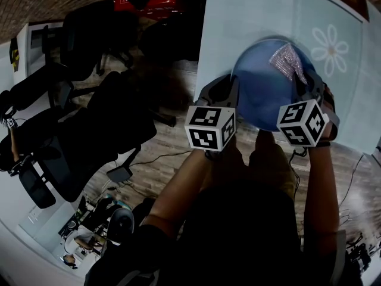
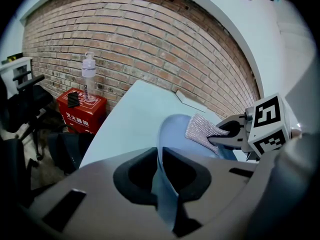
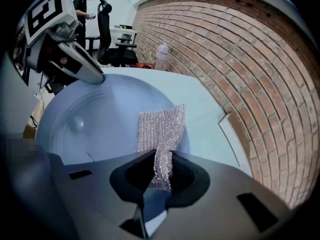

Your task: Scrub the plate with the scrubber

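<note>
Plate (image 1: 262, 97) sits at the table (image 1: 250, 11) edge w/ its near-left rim clamped in our left gripper (image 2: 160, 159), and the scrubber (image 3: 162, 129) lies on its far-right face, long axis running straight out from our right gripper (image 3: 161, 158), whose jaws pinch its near end.

left gripper (image 1: 225, 91): plate (image 1: 262, 97) rim | right gripper (image 1: 302, 79): scrubber (image 1: 287, 60), on plate

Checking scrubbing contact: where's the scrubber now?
In the head view the scrubber rests on the upper right of the blue plate, pinched in the right tool.
</note>
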Motion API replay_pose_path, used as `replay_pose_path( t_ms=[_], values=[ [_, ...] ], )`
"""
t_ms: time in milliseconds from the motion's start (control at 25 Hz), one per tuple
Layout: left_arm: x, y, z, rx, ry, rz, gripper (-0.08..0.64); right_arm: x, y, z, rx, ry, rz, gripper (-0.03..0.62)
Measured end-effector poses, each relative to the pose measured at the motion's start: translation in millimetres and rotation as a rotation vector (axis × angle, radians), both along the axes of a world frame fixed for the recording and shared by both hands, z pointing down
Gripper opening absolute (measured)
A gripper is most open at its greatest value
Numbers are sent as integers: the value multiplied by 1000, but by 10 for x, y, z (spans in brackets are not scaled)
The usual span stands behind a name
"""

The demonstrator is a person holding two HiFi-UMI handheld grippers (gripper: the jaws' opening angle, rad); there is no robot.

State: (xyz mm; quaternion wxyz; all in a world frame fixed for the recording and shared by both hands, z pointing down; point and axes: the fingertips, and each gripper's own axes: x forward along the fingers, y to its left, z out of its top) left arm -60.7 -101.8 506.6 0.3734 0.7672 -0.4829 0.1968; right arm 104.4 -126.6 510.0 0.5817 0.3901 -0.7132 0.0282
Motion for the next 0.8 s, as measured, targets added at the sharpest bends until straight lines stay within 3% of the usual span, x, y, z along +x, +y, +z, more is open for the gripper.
replay_pose_path(
  t_ms=[240,480,800],
  values=[
    [-3,-19,39,2,-2,-5,44,223,318,50,-74,50,2,80],
    [-1,-4,22,6,-4,-4,44,70,719,34,-156,49,-82,78],
    [23,-29,55,3,-12,-7,44,-500,968,58,-233,-97,-210,78]
  ],
)
